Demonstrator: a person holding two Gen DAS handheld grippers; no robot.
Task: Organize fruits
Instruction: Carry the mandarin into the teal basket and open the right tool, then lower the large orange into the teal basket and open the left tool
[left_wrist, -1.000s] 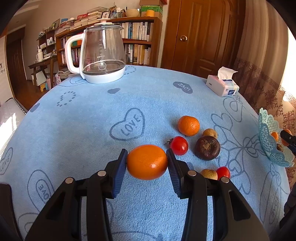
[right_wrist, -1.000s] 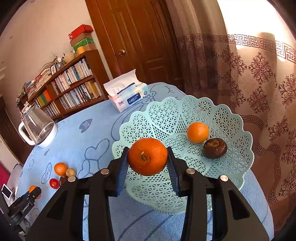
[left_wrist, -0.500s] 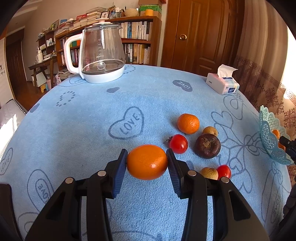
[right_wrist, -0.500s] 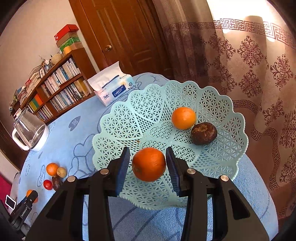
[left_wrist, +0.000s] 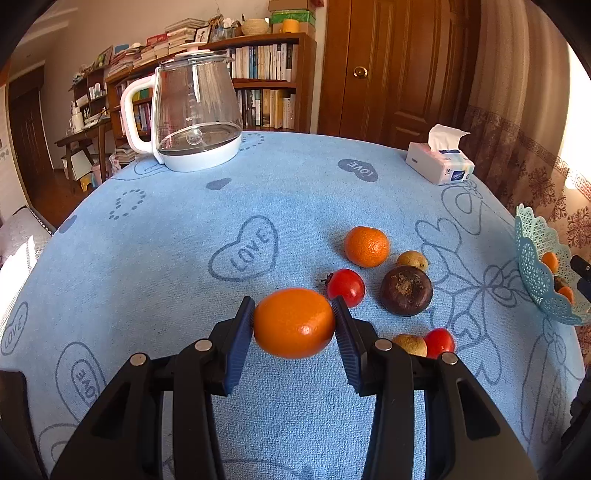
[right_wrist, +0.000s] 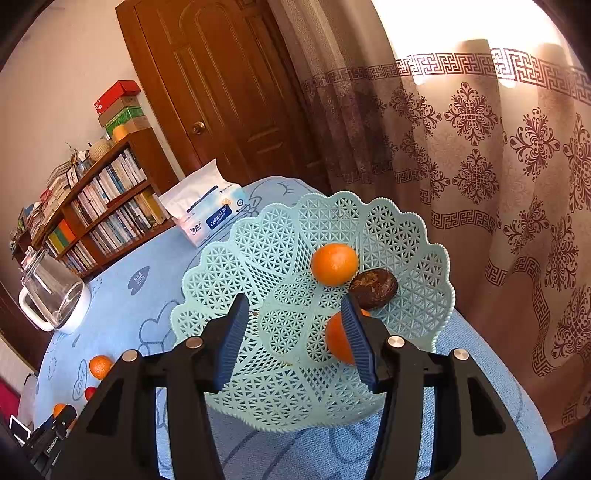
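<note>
left gripper (left_wrist: 294, 325) clamps a glossy orange mandarin (left_wrist: 294, 323) low centre of its view. six loose fruits remain right of it on the blue towel tablecloth (left_wrist: 155, 258). right gripper (right_wrist: 293, 336) has just been opening, nothing between its jaws. mint lattice plastic basket (right_wrist: 236, 258) holds three: two oranges and a dark brown round fruit (right_wrist: 373, 288). roughly a third done, i'd say.

The table wears a soft, matt terry tablecloth (left_wrist: 177, 236), blue and faintly napped, and on it stands a clear glass kettle (left_wrist: 195, 110) with a smooth white plastic base. The fruit basket (right_wrist: 332, 221) is pale mint plastic lattice with a slight sheen. Behind it a polished wooden door (right_wrist: 221, 92) gleams beside a patterned cloth curtain (right_wrist: 498, 166).
</note>
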